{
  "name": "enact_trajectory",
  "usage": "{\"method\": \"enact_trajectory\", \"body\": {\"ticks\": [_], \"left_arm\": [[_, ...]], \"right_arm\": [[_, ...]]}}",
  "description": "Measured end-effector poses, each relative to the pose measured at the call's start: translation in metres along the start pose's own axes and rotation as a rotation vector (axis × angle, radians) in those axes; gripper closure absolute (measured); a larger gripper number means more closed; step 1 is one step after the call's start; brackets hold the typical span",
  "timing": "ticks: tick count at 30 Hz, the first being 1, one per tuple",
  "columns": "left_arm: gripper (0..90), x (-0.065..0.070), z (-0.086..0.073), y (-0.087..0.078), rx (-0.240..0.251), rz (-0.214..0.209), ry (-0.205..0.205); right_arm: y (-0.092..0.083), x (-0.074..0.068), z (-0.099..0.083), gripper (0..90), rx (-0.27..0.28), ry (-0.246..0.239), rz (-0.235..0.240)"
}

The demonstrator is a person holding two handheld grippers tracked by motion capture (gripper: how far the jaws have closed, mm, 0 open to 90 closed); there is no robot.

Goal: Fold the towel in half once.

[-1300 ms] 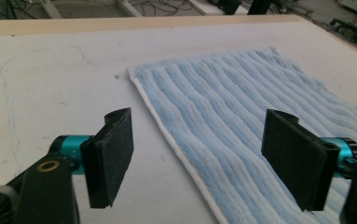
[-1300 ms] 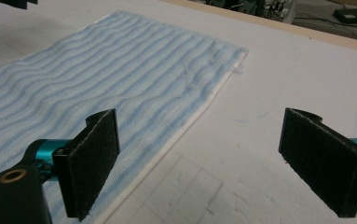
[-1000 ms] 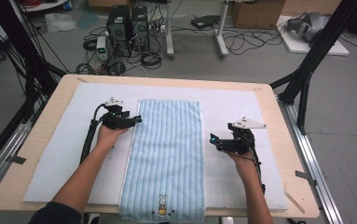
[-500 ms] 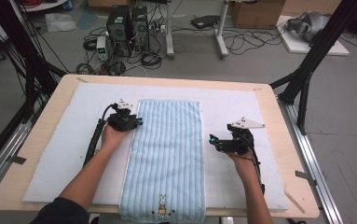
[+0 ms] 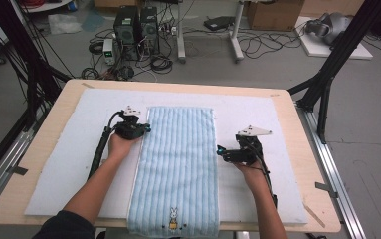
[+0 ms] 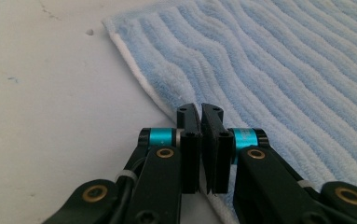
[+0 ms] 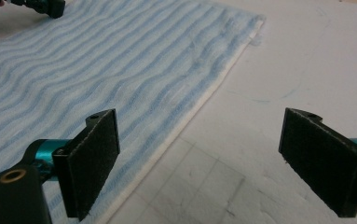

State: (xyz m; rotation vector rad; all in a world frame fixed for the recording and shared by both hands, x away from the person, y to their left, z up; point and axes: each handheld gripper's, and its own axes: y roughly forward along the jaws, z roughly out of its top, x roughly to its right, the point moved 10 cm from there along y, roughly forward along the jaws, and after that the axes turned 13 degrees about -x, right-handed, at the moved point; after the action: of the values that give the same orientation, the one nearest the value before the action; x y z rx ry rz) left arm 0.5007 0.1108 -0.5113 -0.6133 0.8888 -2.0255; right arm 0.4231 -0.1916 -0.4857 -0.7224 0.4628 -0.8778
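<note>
A light blue striped towel (image 5: 178,164) lies flat and lengthwise on the white mat (image 5: 73,164), with a small rabbit patch at its near end. My left gripper (image 5: 145,128) rests at the towel's left edge, near the far corner. In the left gripper view its jaws (image 6: 200,112) have just been closing and now stand together on the white hem of the towel (image 6: 283,70). My right gripper (image 5: 220,152) sits at the towel's right edge, open. In the right gripper view one pad (image 7: 90,163) is over the towel (image 7: 97,60) and the other over bare mat.
The mat covers a wooden table (image 5: 44,144) with metal rails along both sides. Cables, computer boxes and stands are on the floor beyond the far edge. The left gripper (image 7: 41,5) shows far off in the right gripper view.
The left gripper's jaws have gone from wide apart to together at the towel's left edge. The right gripper has kept still and open.
</note>
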Motion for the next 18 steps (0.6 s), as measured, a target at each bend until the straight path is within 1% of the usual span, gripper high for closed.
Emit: {"method": "enact_trajectory", "body": {"ticks": [3,5,6,7,9,11,12,15,17,18], "left_arm": [[85.5,0.000,0.000,0.000,0.002,-0.003,-0.004],[85.5,0.000,0.000,0.000,0.000,-0.008,-0.004],[85.5,0.000,0.000,0.000,0.007,-0.010,-0.016],[85.4,0.000,0.001,0.000,0.008,-0.013,-0.017],[85.4,0.000,0.000,0.000,0.006,-0.014,-0.020],[85.4,-0.001,0.000,0.000,0.002,-0.015,-0.019],[85.4,-0.001,0.000,0.000,0.004,-0.020,-0.027],[85.4,-0.002,0.000,0.000,0.002,-0.033,-0.039],[85.5,-0.002,0.000,0.000,0.007,-0.046,-0.063],[85.6,-0.002,0.000,0.000,0.004,-0.049,-0.064]], "right_arm": [[0.007,-0.001,0.003,11.5,-0.006,0.010,0.002],[0.011,-0.001,0.004,11.5,-0.015,0.004,-0.004],[0.014,-0.001,0.005,11.7,-0.022,0.005,-0.004],[0.016,-0.001,0.006,13.7,-0.027,0.003,-0.004],[0.021,0.000,0.010,22.9,-0.039,0.006,0.007],[0.027,0.002,0.014,30.4,-0.051,0.022,0.011],[0.031,0.003,0.016,34.2,-0.058,0.026,0.014],[0.045,0.002,0.023,42.3,-0.103,0.030,0.018],[0.053,0.002,0.029,46.9,-0.105,0.026,0.004],[0.056,0.002,0.031,48.9,-0.111,0.031,-0.010]]}}
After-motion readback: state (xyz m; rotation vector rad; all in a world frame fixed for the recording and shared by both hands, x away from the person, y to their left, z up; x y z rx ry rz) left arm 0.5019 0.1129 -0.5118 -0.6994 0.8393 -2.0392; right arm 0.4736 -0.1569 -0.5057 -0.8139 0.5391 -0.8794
